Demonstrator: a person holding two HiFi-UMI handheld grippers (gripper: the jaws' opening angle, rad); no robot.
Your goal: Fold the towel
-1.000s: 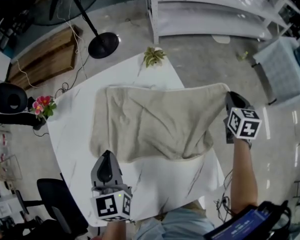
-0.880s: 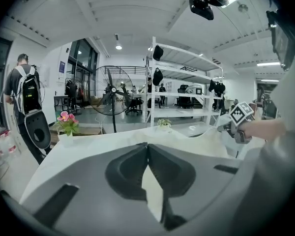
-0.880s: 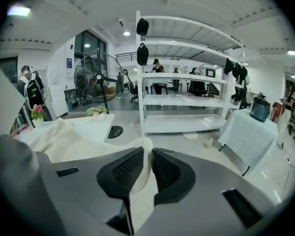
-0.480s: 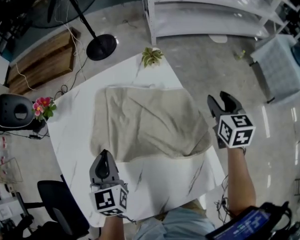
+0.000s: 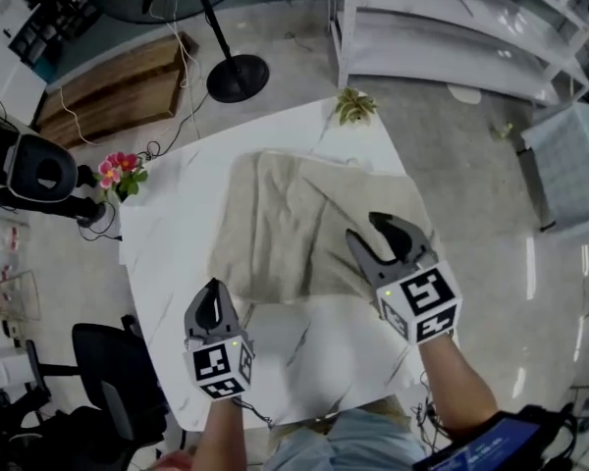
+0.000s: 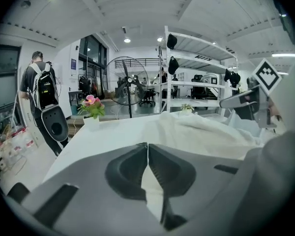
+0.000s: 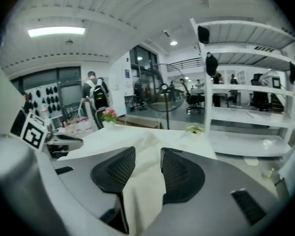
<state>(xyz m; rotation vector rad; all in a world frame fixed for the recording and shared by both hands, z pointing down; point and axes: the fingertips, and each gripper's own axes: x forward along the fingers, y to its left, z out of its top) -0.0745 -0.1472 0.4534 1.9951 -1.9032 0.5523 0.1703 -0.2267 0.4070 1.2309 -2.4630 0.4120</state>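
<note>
A beige towel [image 5: 285, 214] lies rumpled on the white table [image 5: 167, 224], its right side loosely doubled over. My left gripper [image 5: 213, 290] sits at the towel's near left corner, shut, with nothing seen between its jaws [image 6: 147, 146]. My right gripper [image 5: 365, 234] hovers over the towel's near right part. Its jaws are open and have just been closing a little. The towel [image 7: 137, 156] shows through the gap, and the pads do not press on it. In the left gripper view the towel [image 6: 201, 132] rises ahead, with the right gripper [image 6: 246, 100] beyond it.
A pink flower pot [image 5: 121, 170] stands at the table's left corner and a small green plant [image 5: 353, 106] at its far corner. A fan stand [image 5: 238, 77] and white shelving [image 5: 452, 27] stand beyond. A black chair [image 5: 108, 371] is at near left. A person with a backpack [image 6: 42, 87] stands far off.
The right gripper let go of the towel's far right corner, opened, and swung left and nearer, over the towel's near right part. The released side dropped onto the table. The left gripper moved slightly forward.
</note>
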